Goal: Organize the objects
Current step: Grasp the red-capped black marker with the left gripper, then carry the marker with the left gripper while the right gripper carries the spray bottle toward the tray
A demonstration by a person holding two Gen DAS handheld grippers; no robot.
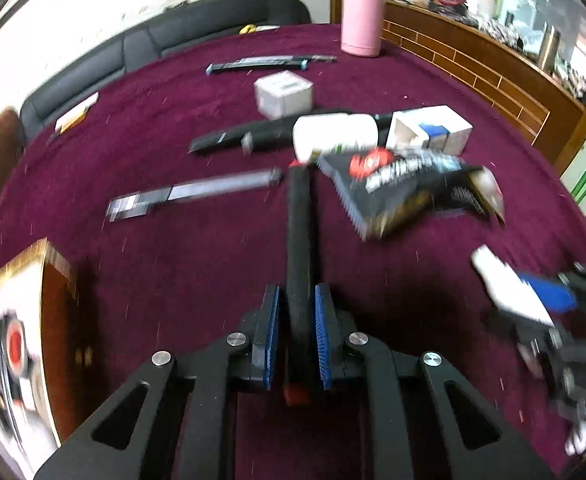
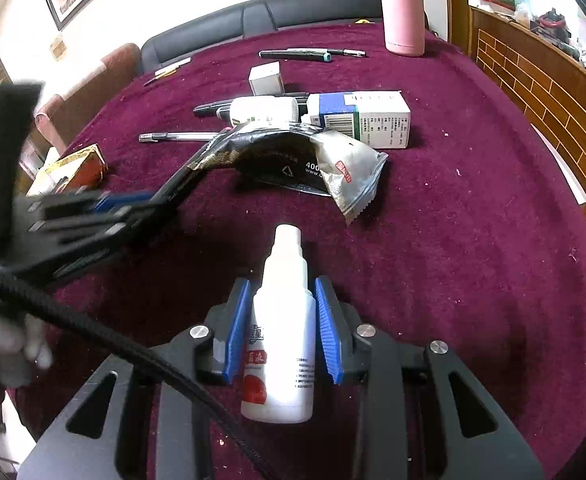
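My left gripper is shut on a black marker with red ends, held above the table; it also shows in the right wrist view. My right gripper is shut on a white spray bottle, nozzle pointing forward; the bottle shows at the right of the left wrist view. A black and silver snack bag lies mid-table. Behind it lie a white bottle, a blue and white box, black markers, a clear pen and a small white box.
The round table has a maroon cloth. A pink thermos stands at the far edge, with pens near it. A red and gold box sits at the left. A dark sofa and a wooden cabinet surround the table.
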